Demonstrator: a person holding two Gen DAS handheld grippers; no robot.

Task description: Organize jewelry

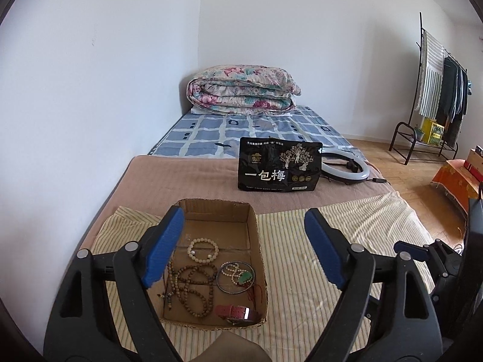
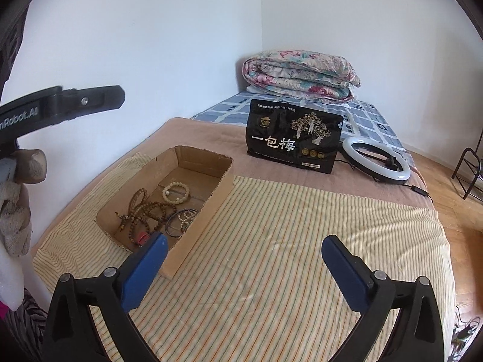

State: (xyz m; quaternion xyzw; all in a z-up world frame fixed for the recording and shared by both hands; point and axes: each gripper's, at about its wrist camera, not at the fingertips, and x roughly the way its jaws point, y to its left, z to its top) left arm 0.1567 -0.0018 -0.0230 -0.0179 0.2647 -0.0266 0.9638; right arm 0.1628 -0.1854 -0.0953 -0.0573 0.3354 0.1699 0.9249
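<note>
A black pouch (image 1: 280, 165) printed "一包梅" stands on the bed, a ring light (image 2: 377, 160) beside it. "Robot.AI" reads on the left gripper's arm in the right view. The cardboard box (image 1: 253, 232) on the striped cloth (image 1: 332, 232) holds beads (image 1: 193, 286), bracelet (image 1: 203, 249), bangle (image 1: 236, 277) and watch (image 1: 238, 312). Left gripper (image 1: 244, 249) and right gripper (image 2: 244, 271) stand wide, empty.

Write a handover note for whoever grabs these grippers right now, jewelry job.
Left gripper: open, empty, above the cardboard box.
Right gripper: open, empty, over the striped cloth beside the box.
In the box: pale bead bracelet, brown bead string, bangle with a green pendant, red watch.
Done: no jewelry seen outside the box.
Left: possibly untangling the pieces inside; otherwise nothing obvious.
</note>
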